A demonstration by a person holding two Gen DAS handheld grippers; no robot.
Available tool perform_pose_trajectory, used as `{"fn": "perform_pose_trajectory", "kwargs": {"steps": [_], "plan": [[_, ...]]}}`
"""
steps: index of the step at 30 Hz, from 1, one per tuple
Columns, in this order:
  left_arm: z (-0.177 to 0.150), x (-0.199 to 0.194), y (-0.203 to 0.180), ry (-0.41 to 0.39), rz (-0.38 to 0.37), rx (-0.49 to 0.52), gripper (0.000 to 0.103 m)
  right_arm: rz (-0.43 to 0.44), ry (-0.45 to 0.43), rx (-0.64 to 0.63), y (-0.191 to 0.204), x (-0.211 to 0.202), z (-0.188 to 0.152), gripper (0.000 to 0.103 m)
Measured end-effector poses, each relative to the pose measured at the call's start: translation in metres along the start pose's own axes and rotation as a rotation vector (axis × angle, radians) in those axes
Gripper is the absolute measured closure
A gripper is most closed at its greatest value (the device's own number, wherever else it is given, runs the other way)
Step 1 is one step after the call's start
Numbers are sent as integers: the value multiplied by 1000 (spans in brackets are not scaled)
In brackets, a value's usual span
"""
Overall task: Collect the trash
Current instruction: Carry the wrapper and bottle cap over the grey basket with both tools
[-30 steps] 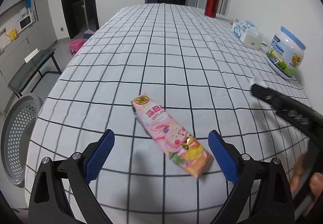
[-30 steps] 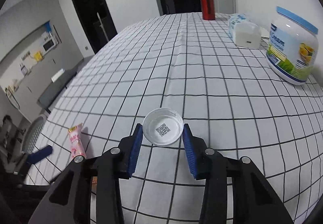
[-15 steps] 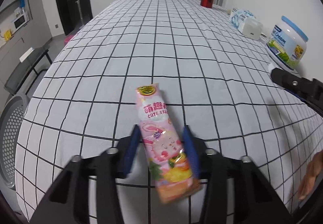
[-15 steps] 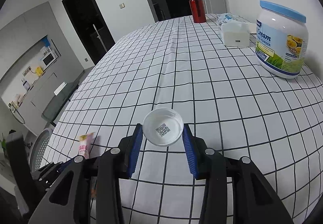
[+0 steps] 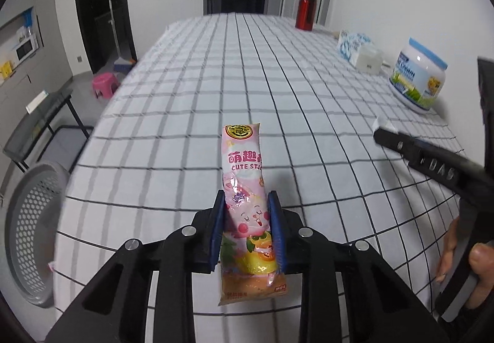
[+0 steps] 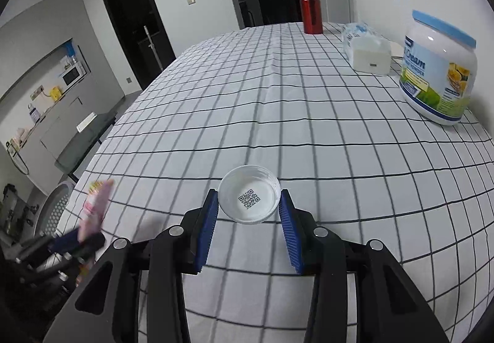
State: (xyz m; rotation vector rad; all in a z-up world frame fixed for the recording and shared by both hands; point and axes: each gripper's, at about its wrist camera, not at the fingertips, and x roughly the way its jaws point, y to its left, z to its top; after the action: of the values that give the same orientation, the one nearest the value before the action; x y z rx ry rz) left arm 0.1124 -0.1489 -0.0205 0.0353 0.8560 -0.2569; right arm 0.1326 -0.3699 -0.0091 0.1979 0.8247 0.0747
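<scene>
My left tongs (image 5: 247, 219) are clamped on a glossy pink plastic snack wrapper (image 5: 245, 204), a long flat crinkled pouch printed with a cartoon rabbit; its ribbed blue pads (image 5: 217, 228) squeeze it near the lower half, and it stands up toward 12 o'clock above the tabletop (image 5: 247, 71), which is covered in white cloth with a thin black grid. My right tongs (image 6: 249, 219) pinch a round, shallow white plastic lid (image 6: 249, 194) with a fluted rim and a printed QR code inside, held open side up just clear of the cloth. At 9 o'clock in the left view, beside the tabletop edge, sits a grey perforated plastic basket (image 5: 31, 238). A squat white jar with a blue lid (image 6: 438, 68) stands at 2 o'clock in the right view.
</scene>
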Motion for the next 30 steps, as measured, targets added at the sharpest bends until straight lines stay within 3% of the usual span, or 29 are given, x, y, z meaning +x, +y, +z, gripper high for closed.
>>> {"fn": "perform_pose_trajectory", "kwargs": {"steps": [11, 22, 30], "plan": [[-2, -36, 76, -58, 0, -63, 76, 43, 9, -54, 76, -9, -21, 64], [-30, -57, 168, -77, 34, -119, 76, 140, 26, -130, 190, 1, -37, 64], [-48, -71, 238, -93, 104, -160, 76, 230, 59, -207, 276, 27, -41, 64]]}}
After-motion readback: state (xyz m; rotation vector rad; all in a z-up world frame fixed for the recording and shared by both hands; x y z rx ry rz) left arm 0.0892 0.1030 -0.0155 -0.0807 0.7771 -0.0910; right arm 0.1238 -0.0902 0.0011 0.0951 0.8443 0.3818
